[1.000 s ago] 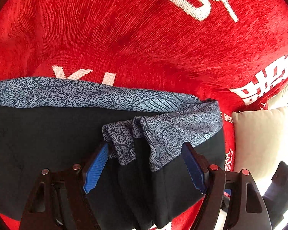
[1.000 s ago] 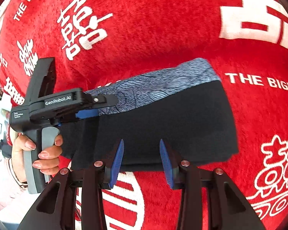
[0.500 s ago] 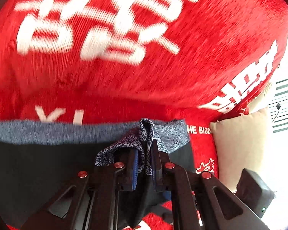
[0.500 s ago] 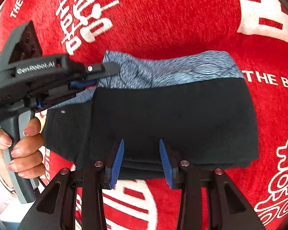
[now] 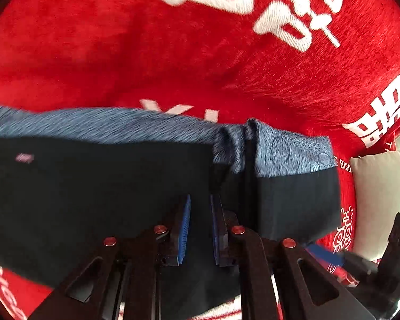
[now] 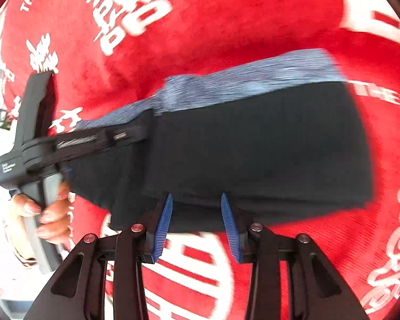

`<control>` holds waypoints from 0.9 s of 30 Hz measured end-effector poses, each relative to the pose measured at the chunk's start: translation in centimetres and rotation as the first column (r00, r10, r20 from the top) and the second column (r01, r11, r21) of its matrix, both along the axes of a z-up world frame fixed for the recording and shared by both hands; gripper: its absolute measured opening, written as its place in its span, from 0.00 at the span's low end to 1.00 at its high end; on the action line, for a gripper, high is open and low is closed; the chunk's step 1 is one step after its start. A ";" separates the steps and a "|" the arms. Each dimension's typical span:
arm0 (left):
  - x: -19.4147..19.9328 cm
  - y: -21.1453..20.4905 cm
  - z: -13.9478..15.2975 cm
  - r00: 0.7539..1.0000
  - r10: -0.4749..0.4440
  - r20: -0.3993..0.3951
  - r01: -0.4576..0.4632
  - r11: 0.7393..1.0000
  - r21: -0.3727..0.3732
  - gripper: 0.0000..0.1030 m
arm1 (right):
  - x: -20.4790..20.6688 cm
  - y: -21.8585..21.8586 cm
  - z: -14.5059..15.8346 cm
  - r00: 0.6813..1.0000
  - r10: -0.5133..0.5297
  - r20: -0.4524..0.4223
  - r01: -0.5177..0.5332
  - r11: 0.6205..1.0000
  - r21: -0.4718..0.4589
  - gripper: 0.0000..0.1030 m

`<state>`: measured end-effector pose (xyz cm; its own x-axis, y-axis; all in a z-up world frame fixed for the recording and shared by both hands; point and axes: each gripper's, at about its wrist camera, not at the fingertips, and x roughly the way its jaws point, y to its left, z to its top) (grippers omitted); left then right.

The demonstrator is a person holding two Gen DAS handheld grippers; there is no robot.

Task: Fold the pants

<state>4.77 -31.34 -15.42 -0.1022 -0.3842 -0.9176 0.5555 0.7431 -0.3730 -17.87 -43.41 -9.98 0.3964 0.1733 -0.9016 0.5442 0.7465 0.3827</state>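
The left hand-held gripper (image 5: 200,229) is clenched on the black pants (image 5: 93,200), pinching them near the blue-grey waistband (image 5: 120,125) to carry a fold over the bundle on the red blanket (image 5: 120,53), while the right hand-held gripper (image 6: 196,224), released, hovers at the near edge, a beige cushion (image 5: 381,186) just beside.

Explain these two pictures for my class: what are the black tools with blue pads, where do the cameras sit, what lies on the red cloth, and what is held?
A person holds a two-fingered tool in each hand; no robot. Each picture comes from a camera on one tool, looking along its fingers. Black pants with a blue-grey waistband lie on a red cloth. The left gripper is shut on a fold of the pants; the right gripper stands open at their near edge.
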 end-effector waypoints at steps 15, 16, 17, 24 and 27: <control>-5.3 -10.6 0.6 0.963 -0.169 0.211 0.149 0.983 0.108 0.14 | -0.2 -11.1 0.6 0.961 -0.276 -0.005 0.271 0.949 -0.162 0.40; -5.6 -10.6 -0.1 0.964 -0.168 0.208 0.145 0.982 0.121 0.14 | 0.7 -11.6 0.4 0.963 -0.271 0.002 0.268 0.949 -0.164 0.40; -6.0 -10.2 -0.7 0.963 -0.171 0.209 0.146 0.980 0.132 0.14 | 1.7 -12.0 0.1 0.967 -0.254 0.007 0.252 0.955 -0.155 0.40; -9.2 -8.5 -1.0 0.939 -0.201 0.278 0.166 0.975 0.145 0.14 | 3.5 -9.2 -3.6 0.991 -0.097 -0.091 0.078 0.978 -0.191 0.40; -8.4 -8.1 -0.7 0.959 -0.146 0.241 0.118 0.985 0.126 0.14 | 3.0 -8.8 -2.8 0.991 -0.090 -0.095 0.073 0.982 -0.177 0.40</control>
